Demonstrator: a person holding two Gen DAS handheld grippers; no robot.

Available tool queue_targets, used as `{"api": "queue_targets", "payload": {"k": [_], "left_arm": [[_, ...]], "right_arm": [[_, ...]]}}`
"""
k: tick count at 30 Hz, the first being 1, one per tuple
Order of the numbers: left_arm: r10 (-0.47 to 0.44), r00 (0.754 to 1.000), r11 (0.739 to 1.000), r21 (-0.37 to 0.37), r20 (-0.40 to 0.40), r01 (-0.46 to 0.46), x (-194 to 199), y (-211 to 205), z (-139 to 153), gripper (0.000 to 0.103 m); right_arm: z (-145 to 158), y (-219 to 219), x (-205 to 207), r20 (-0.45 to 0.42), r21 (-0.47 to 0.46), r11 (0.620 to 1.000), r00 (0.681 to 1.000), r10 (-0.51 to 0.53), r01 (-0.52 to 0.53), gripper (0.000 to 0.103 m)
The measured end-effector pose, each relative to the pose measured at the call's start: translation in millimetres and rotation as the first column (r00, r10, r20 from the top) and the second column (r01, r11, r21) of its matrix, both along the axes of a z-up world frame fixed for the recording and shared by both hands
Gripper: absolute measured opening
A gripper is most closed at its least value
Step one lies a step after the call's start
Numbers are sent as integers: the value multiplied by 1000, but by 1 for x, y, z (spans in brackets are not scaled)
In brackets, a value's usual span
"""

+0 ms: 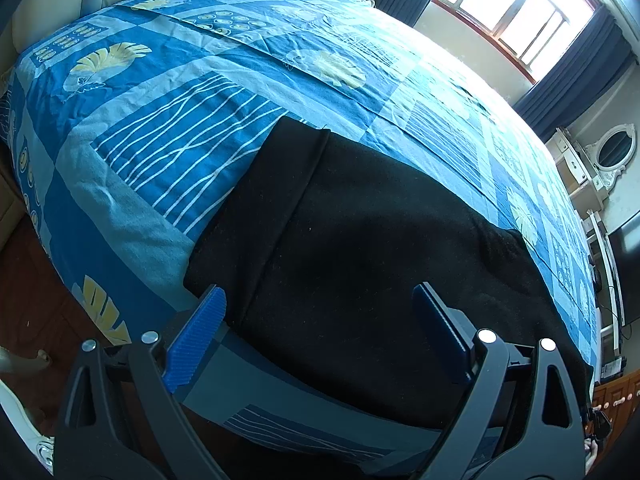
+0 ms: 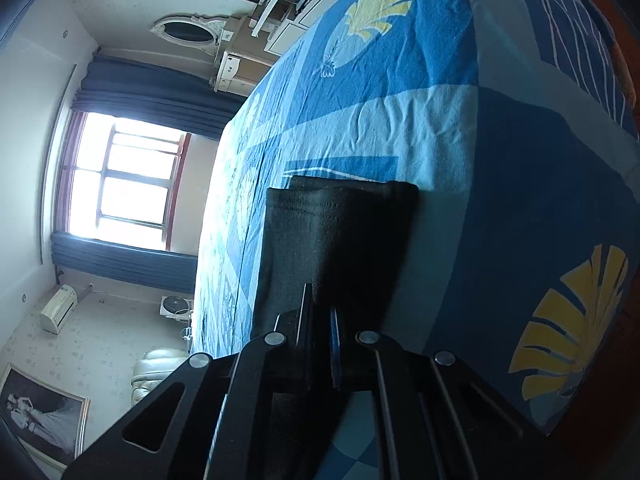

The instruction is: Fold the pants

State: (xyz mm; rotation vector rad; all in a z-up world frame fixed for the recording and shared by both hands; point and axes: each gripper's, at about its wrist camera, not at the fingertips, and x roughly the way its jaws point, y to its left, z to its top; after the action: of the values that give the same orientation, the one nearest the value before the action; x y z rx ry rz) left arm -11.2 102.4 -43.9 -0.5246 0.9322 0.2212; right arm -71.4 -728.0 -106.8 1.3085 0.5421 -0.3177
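Observation:
Black pants [image 1: 360, 248] lie flat on the blue patterned bedspread [image 1: 168, 128], waistband end toward the left near the bed's front edge. My left gripper [image 1: 320, 312] is open, its blue-padded fingers [image 1: 200, 332] spread over the near edge of the pants, holding nothing. In the right wrist view the pants [image 2: 340, 232] show as a doubled dark strip with stitched hems at the far end. My right gripper [image 2: 320, 312] is shut on the pants' near edge, jaws almost touching.
The bed [image 2: 460, 120] fills both views. A window [image 1: 516, 12] with dark blue curtains lies beyond it. A white dresser with oval mirror [image 1: 608, 152] and a TV stand at the right. Wooden floor [image 1: 28, 288] lies left of the bed.

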Motion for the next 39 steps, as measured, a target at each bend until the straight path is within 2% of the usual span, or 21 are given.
{"api": "queue_targets", "payload": {"k": [4, 6, 8, 10, 12, 14, 16, 19, 22, 25, 29, 31, 33, 34, 35, 37, 39], "left_arm": [[-5, 1000, 1000, -14, -5, 5, 1, 0, -2, 94], [-9, 1000, 1000, -15, -8, 9, 1, -2, -2, 94], [-12, 1000, 1000, -8, -7, 12, 1, -3, -2, 94], [-17, 1000, 1000, -3, -9, 17, 1, -4, -2, 94], [-16, 1000, 1000, -5, -6, 16, 1, -3, -2, 94], [-15, 1000, 1000, -8, -6, 15, 1, -2, -2, 94], [-14, 1000, 1000, -5, -5, 14, 2, -2, -1, 94], [-16, 1000, 1000, 10, 4, 16, 1, -5, 1, 94], [-33, 999, 998, 55, 12, 32, 1, -11, 5, 94], [-31, 1000, 997, 68, 1, 31, 0, -12, 6, 94], [4, 1000, 999, 54, -14, -4, -4, -6, 3, 94], [23, 999, 998, 52, -24, -21, -6, -2, 1, 94], [40, 999, 998, 49, -32, -38, -7, 3, 0, 94], [48, 998, 998, 47, -33, -46, -7, 5, 0, 94], [56, 998, 997, 46, -35, -54, -8, 7, 0, 94], [66, 997, 997, 46, -37, -65, -8, 10, -1, 94], [69, 997, 997, 49, -46, -67, -8, 11, -2, 94]], "right_arm": [[11, -8, -4, -14, -28, 999, 1000, -18, 17, 5], [0, -12, -4, -47, -20, 1000, 999, -24, 23, 5], [-18, -14, 0, -101, -13, 1000, 995, 16, -18, 6], [-23, -18, -2, -89, -9, 998, 995, 54, -55, 5], [-10, -19, -6, -127, -64, 995, 990, 64, -72, 10], [14, -21, -10, -188, -171, 983, 981, 38, -71, 15], [39, -26, -8, -227, -299, 950, 974, 19, -88, 16], [68, -27, 21, -261, -421, 883, 960, 101, -207, 16], [76, -25, 67, -262, -448, 827, 934, 241, -339, 36], [72, -24, 111, -323, -476, 764, 895, 309, -435, 37], [48, -28, 147, -433, -418, 737, 830, 352, -531, 43], [36, -26, 155, -468, -378, 721, 792, 392, -581, 43], [33, -19, 157, -483, -380, 695, 772, 414, -610, 38], [33, -16, 157, -507, -402, 673, 763, 401, -621, 14], [36, -14, 156, -517, -412, 663, 759, 395, -625, 10], [46, -15, 151, -480, -455, 664, 791, 378, -593, 7], [62, -20, 141, -415, -497, 692, 844, 340, -524, 7]]}}
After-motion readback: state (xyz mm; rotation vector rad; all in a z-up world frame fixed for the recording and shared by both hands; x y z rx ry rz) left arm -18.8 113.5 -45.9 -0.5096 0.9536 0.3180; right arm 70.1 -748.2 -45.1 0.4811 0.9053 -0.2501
